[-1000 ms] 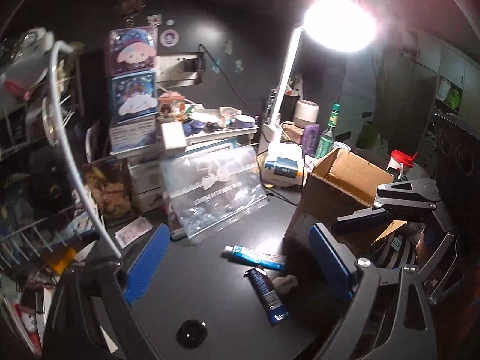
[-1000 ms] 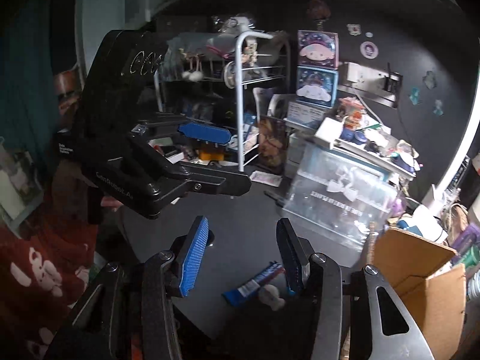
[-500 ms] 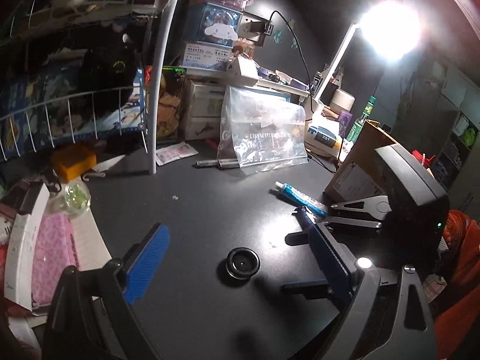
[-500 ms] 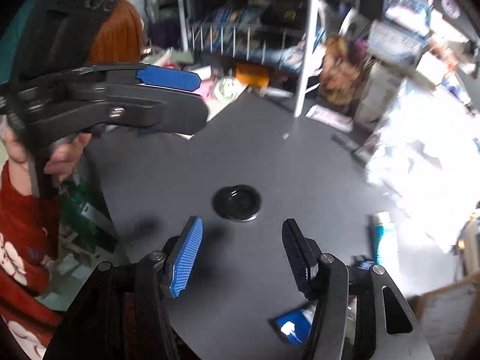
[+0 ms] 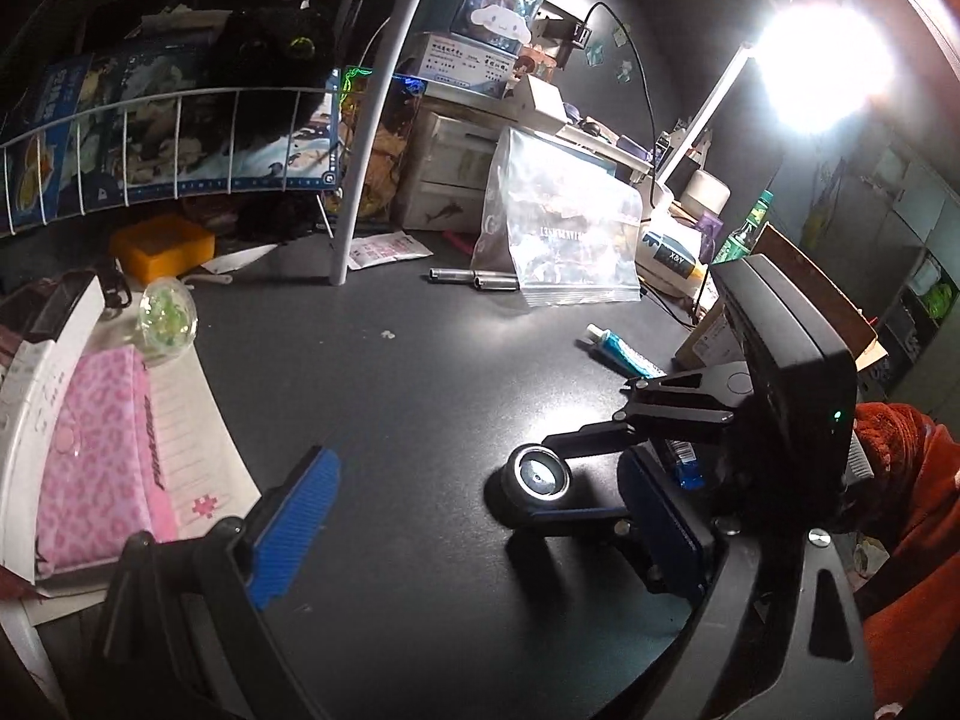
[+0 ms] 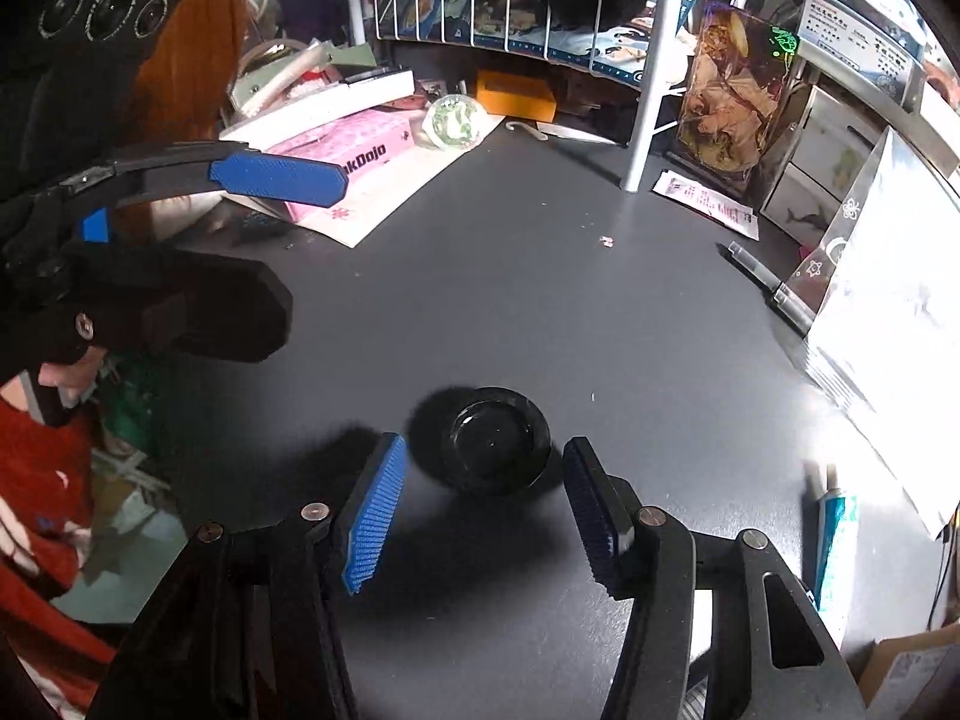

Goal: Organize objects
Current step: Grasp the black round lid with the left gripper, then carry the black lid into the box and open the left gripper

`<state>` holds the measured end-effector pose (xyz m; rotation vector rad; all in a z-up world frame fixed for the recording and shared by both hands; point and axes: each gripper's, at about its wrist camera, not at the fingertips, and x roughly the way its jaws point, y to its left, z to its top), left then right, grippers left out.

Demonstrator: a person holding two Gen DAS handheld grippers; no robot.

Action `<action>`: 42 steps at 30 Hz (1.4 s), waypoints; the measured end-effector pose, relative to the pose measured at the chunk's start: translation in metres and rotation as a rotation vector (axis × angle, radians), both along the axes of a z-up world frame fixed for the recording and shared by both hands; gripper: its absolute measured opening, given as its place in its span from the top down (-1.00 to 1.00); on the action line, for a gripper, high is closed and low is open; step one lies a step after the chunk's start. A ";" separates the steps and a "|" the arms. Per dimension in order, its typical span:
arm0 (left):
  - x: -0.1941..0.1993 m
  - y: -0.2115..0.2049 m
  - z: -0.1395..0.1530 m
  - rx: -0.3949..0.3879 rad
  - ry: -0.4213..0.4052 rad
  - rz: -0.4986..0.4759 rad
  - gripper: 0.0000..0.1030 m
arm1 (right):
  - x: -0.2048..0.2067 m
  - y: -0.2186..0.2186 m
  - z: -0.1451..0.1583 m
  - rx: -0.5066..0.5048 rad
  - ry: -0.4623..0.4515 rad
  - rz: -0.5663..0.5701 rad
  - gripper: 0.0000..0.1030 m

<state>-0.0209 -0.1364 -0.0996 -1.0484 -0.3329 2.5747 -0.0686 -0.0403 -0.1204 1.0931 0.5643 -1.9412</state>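
A small round black lid lies flat on the dark desk; it also shows in the left wrist view. My right gripper is open, low over the desk, its blue pads on either side of the lid and not touching it. In the left wrist view the right gripper brackets the lid. My left gripper is open and empty, to the left of the lid; in the right wrist view it hovers at the left. A blue toothpaste tube lies further right.
A clear zip bag leans at the desk's back, with a pen before it. A white wire rack post stands at back left. A pink pouch, a cardboard box and a bright lamp surround the desk.
My right gripper has dropped closer, so its pads now flank the black lid. The left gripper has shifted slightly nearer the desk.
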 end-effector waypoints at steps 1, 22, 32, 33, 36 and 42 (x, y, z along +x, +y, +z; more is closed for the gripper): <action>-0.001 0.000 -0.001 0.001 -0.005 0.001 -0.80 | -0.001 -0.001 -0.002 0.010 -0.002 0.002 0.29; -0.022 0.057 0.050 0.154 -0.063 -0.279 0.21 | 0.043 0.042 0.077 -0.124 0.164 0.041 0.32; -0.037 0.117 0.114 0.106 -0.004 -0.389 0.54 | 0.067 0.092 0.133 -0.176 0.335 -0.034 0.32; -0.040 0.123 0.120 0.101 0.002 -0.402 0.56 | 0.068 0.097 0.138 -0.177 0.352 -0.045 0.32; -0.050 0.148 0.138 0.077 0.019 -0.441 0.65 | 0.071 0.116 0.153 -0.182 0.393 -0.081 0.32; -0.076 0.205 0.165 0.016 0.036 -0.516 0.66 | 0.068 0.163 0.175 -0.180 0.445 -0.186 0.32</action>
